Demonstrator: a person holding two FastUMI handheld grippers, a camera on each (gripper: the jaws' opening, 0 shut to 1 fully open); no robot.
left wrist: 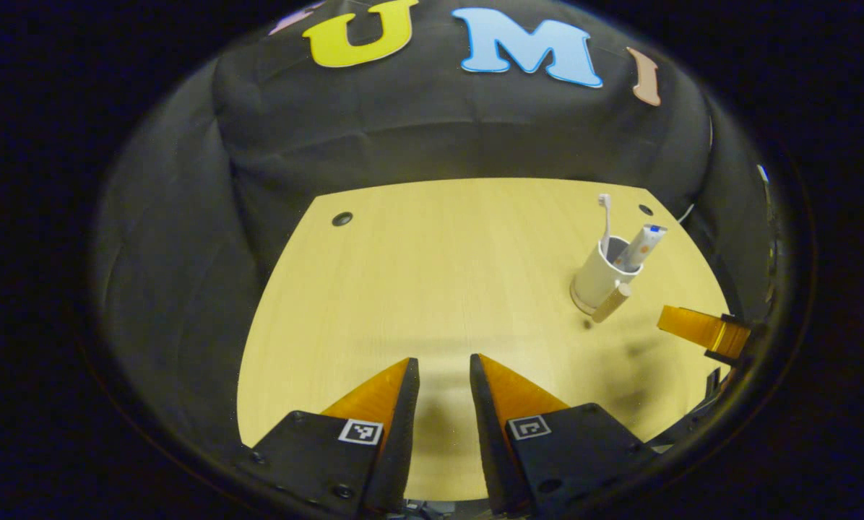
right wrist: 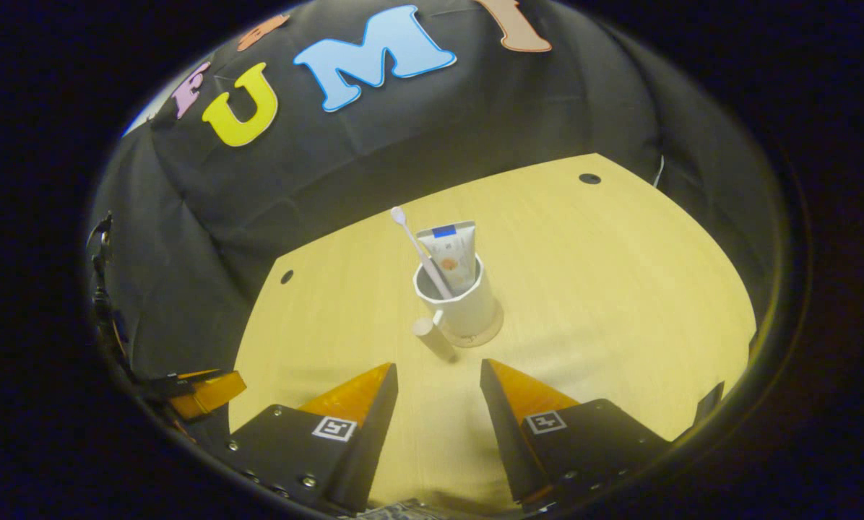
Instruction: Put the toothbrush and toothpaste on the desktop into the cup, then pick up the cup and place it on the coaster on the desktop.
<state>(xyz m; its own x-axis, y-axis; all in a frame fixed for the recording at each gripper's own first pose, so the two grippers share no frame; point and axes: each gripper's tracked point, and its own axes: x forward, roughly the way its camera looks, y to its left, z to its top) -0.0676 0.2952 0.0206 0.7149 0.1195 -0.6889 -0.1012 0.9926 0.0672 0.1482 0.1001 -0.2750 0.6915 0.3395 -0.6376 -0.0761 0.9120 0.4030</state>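
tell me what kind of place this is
Probably a staged recording booth, not a real bathroom: a bare wooden table backed by draped black cloth, with just a cup holding a toothbrush and toothpaste.

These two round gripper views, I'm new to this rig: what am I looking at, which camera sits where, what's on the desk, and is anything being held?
Each picture comes from a fisheye camera riding on a hand-held two-finger gripper, looking forward along its fingers. In the left gripper view, the left gripper shows at the bottom, open and holding nothing. The right gripper appears likewise in its own view, also open and empty. On the wooden desk stands a white cup with a handle, resting on a round coaster. The toothbrush and toothpaste stand inside it. In the left gripper view the same cup sits to the right, with the other gripper's fingers showing near the right edge.
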